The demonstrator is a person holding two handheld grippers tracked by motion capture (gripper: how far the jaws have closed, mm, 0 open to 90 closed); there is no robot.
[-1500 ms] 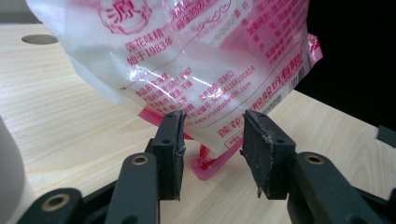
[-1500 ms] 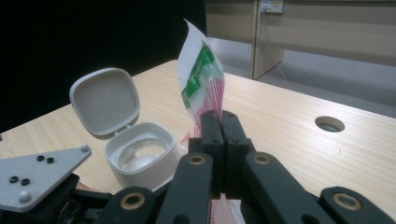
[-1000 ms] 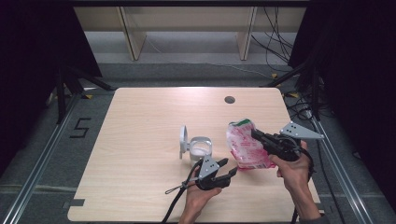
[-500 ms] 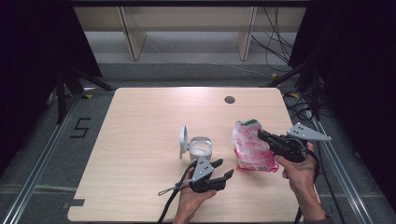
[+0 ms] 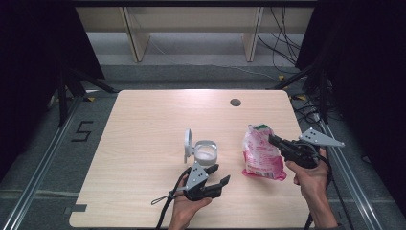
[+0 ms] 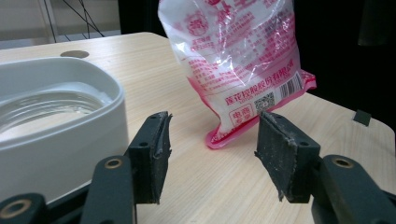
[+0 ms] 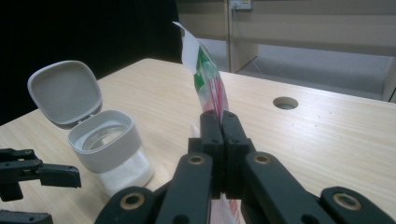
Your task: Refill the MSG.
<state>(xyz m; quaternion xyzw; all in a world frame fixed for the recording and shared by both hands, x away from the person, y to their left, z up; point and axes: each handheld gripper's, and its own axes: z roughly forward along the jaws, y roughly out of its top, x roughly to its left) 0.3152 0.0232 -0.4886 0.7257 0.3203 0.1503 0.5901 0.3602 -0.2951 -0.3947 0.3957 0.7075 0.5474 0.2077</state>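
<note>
My right tongs (image 5: 274, 139) pinch the bag (image 5: 260, 154) upright near the desk's right edge; my left tongs (image 5: 218, 175), jaws just widening, hold nothing; a thin pinch could slip and spill past the tub (image 5: 205, 153).

My black jaws frame a white bag (image 6: 233, 60) printed with pink text, a pink sealed edge, a black barcode and a green patch at its top, beside a white tub (image 5: 206, 152) with a grey-white lid (image 7: 65, 92), all on the pale wood-grain desk (image 5: 143, 134).
</note>
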